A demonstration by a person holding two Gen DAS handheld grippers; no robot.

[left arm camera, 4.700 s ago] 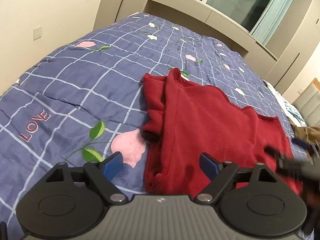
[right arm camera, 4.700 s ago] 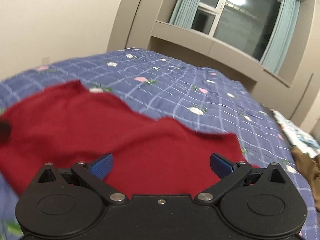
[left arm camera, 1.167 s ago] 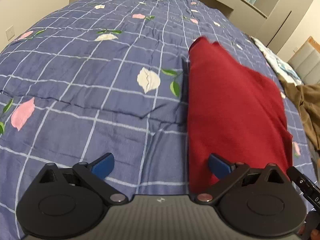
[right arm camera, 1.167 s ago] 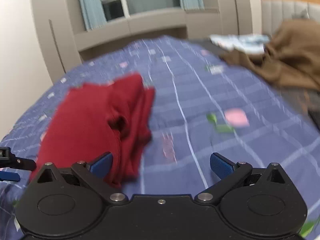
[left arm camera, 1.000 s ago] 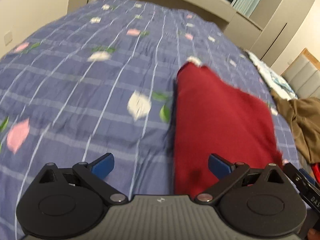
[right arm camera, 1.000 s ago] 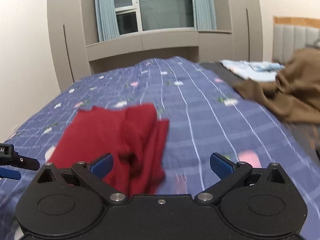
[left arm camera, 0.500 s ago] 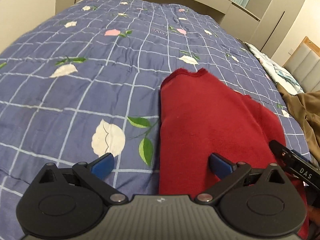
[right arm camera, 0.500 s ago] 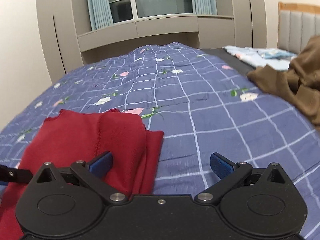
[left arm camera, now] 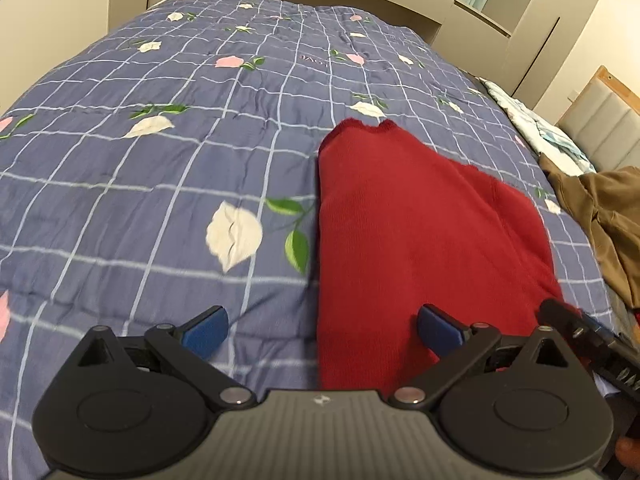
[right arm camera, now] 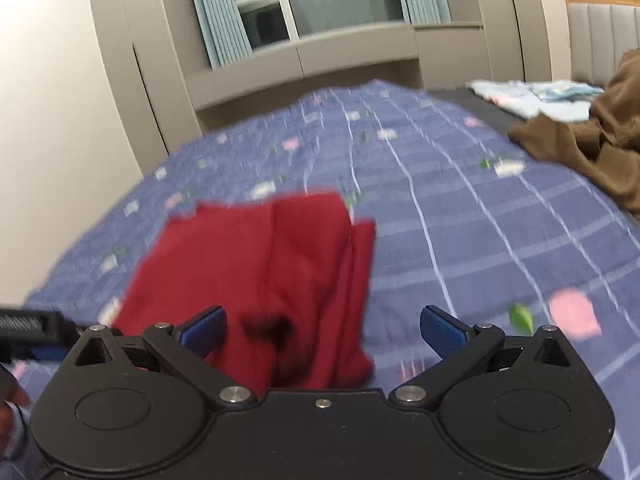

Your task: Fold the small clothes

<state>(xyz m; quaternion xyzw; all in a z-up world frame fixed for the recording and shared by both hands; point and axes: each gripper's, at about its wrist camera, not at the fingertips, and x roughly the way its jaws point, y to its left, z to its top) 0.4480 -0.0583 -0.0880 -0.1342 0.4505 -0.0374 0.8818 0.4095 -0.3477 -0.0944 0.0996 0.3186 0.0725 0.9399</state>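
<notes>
Hovering wide open and empty, both of them: left hand-held gripper (left arm camera: 322,330) straddling the near left edge of the red garment (left arm camera: 416,220), right hand-held gripper (right arm camera: 323,330) over its near right edge. Probably lined up for another fold. Lying folded narrow on the bed (left arm camera: 160,160). Near hem hidden behind gripper bodies; right view blurry, so layers unclear.

A folded dark-red knit garment (right arm camera: 264,264) lies on the blue checked floral quilt (right arm camera: 480,216). The right gripper (right arm camera: 323,330) hangs above the garment's near edge, blue-padded jaws spread wide, empty. A crumpled brown cloth (right arm camera: 592,140) sits well right of the garment.
</notes>
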